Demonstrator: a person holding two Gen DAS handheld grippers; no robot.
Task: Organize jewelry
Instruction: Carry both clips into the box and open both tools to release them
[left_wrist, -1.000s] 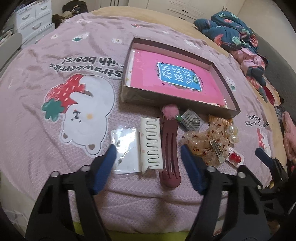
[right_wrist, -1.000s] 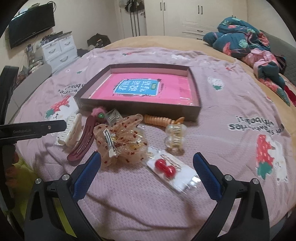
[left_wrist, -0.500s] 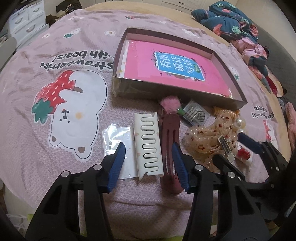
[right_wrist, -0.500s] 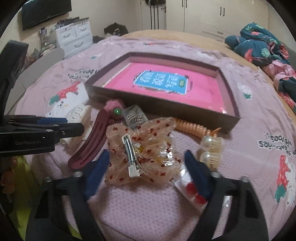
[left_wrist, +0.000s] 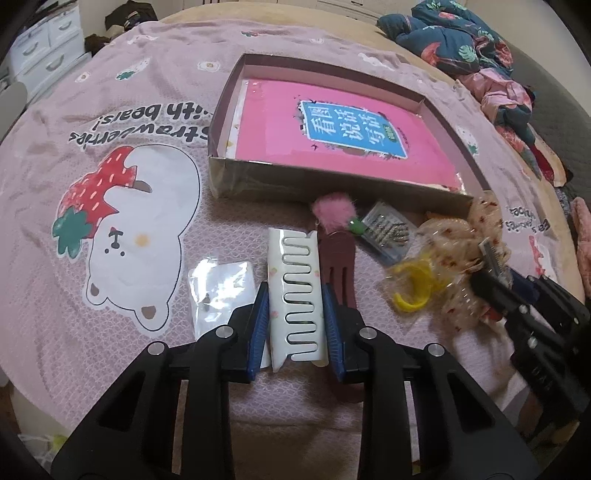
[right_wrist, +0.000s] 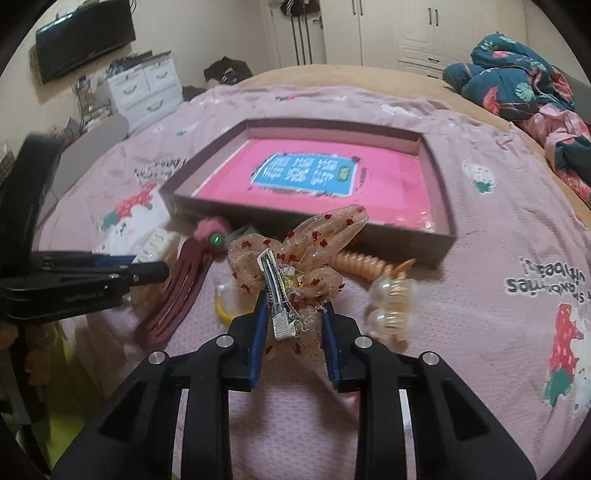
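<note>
You are at the pick-up step, one piece in each hand. Your left gripper (left_wrist: 295, 314) is clamped tight on the white comb clip (left_wrist: 294, 295), which lies on the pink bedspread (left_wrist: 110, 110) just short of the shallow box (left_wrist: 332, 177). Your right gripper (right_wrist: 293, 332) is closing on the sheer bow clip (right_wrist: 295, 262), its pads squeezing the fabric. Next, likely lift both clear and carry them forward over the box's near wall.

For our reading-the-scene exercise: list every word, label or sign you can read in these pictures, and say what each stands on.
"Strawberries with bears!": printed on the bedspread, upside down in the left wrist view.
Large Chinese characters: on the blue label of the pink book in the box; too blurred to read.
Bedspread print near the right edge: upside down, not legible.
Small lettering on the left gripper: blurred.
</note>
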